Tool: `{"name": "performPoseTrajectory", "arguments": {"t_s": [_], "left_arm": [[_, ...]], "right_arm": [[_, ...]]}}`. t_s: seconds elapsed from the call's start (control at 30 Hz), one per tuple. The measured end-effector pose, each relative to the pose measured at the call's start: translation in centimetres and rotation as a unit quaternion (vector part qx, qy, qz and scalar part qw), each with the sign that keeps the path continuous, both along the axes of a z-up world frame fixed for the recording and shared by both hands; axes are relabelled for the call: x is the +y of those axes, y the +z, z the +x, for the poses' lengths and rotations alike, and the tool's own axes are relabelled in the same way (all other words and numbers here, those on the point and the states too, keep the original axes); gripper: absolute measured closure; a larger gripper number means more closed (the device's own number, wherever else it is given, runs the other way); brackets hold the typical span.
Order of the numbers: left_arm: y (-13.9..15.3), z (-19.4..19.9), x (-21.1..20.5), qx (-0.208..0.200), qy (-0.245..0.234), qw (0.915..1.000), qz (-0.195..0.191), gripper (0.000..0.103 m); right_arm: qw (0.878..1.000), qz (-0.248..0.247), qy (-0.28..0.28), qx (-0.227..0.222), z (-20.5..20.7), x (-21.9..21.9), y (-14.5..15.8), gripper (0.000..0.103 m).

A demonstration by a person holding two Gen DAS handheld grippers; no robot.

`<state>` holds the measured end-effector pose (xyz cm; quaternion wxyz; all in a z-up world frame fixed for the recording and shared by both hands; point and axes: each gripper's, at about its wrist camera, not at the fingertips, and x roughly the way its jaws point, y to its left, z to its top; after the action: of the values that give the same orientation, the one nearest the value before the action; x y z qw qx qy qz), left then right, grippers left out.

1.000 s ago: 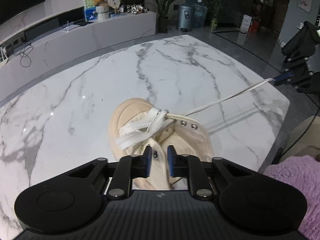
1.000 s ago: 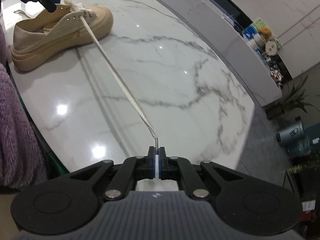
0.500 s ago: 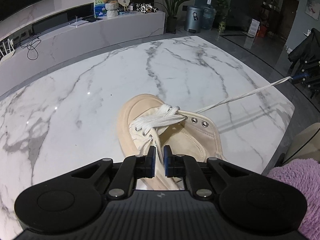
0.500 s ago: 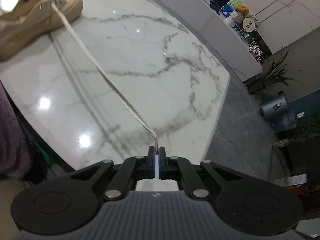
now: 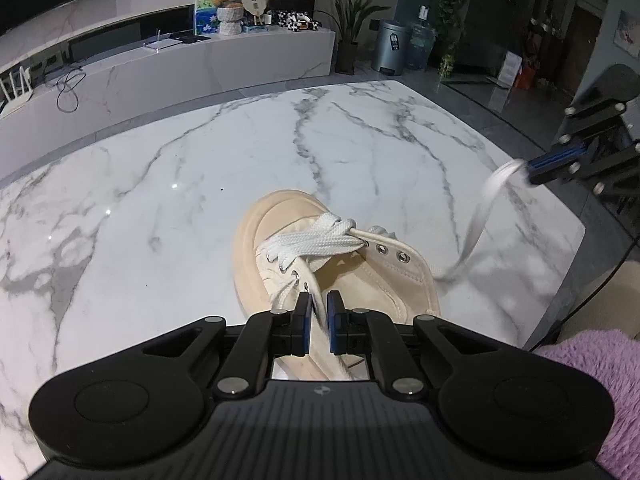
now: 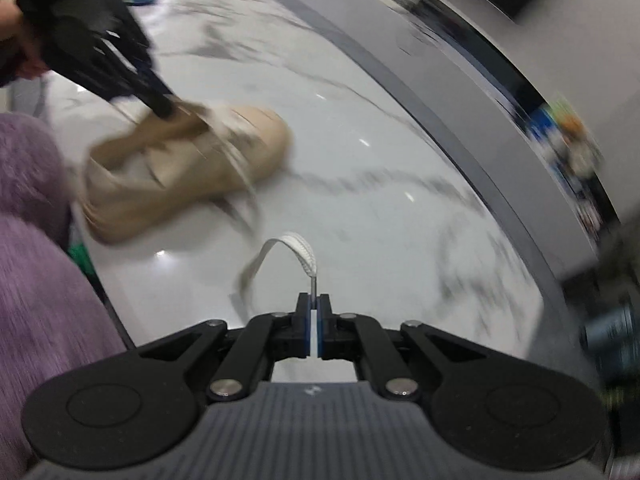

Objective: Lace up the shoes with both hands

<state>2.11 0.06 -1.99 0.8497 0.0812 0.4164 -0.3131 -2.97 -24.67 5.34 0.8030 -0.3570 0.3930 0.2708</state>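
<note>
The marble table (image 5: 168,184) filled most of the left wrist view, pale with grey veins, and the beige shoe (image 5: 276,216) sat on it near the close edge, toe pointing away from the camera. A white lace (image 5: 316,240) crossed the front eyelets in a thick bundle. Just above the shoe's tongue the left gripper (image 5: 319,314) pointed down at it; its jaws stood only a narrow gap apart with one strand of the lace running up between them. The pads seemed to pinch that strand, though the lace was blurred there and a sliver of space showed beside it, so the grip could not be called certain. Two empty eyelets (image 5: 390,252) showed on the shoe's right flap. Farther right, the other end of the lace rose from the table in a slack curve to the right gripper (image 5: 534,170), which hung above the table's right edge with its blue pads clamped on the tip. A purple fuzzy sleeve (image 5: 600,360) showed at the lower right.

The right wrist view was smeared by motion. At its left lay the purple sleeve (image 6: 36,240), then the shoe (image 6: 192,168) with the left gripper (image 6: 164,106) over its opening. In the centre the right gripper (image 6: 314,308) was closed tight on the lace's stiff tip, the lace (image 6: 298,242) looping slackly in front of it.
</note>
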Motion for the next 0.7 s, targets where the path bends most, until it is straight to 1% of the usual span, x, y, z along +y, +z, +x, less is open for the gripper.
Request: {"name": "performPoseTrajectory", "arguments": {"t_s": [0.13, 0.2, 0.33, 0.43, 0.53, 0.6, 0.7], "left_arm": [[-0.1, -0.1, 0.1, -0.001, 0.005, 1.0, -0.007, 0.097], [-0.1, -0.3, 0.1, -0.004, 0.005, 1.0, -0.006, 0.097], [-0.2, -0.2, 0.3, -0.002, 0.008, 0.9999, -0.015, 0.097], [-0.3, -0.1, 0.6, 0.002, 0.011, 0.9996, -0.025, 0.097], [-0.3, -0.1, 0.8, 0.004, 0.013, 0.9994, -0.031, 0.097], [-0.3, -0.2, 0.8, 0.004, 0.013, 0.9994, -0.032, 0.097], [-0.2, -0.3, 0.7, 0.003, 0.014, 0.9994, -0.033, 0.097]], "right_arm": [[0.998, -0.006, 0.069, 0.006, 1.5, 5.2, -0.6, 0.1], [0.995, -0.016, 0.096, 0.008, 2.2, 7.3, -1.0, 0.1], [0.99, -0.035, 0.137, 0.011, 3.6, 10.6, -1.9, 0.1], [0.988, -0.036, 0.151, 0.017, 4.3, 11.9, -2.1, 0.1], [0.987, -0.033, 0.154, 0.021, 4.8, 12.6, -2.3, 0.099], [0.989, -0.022, 0.147, 0.018, 5.0, 12.7, -2.4, 0.096], [0.991, 0.01, 0.129, 0.026, 5.5, 12.6, -2.2, 0.092]]}}
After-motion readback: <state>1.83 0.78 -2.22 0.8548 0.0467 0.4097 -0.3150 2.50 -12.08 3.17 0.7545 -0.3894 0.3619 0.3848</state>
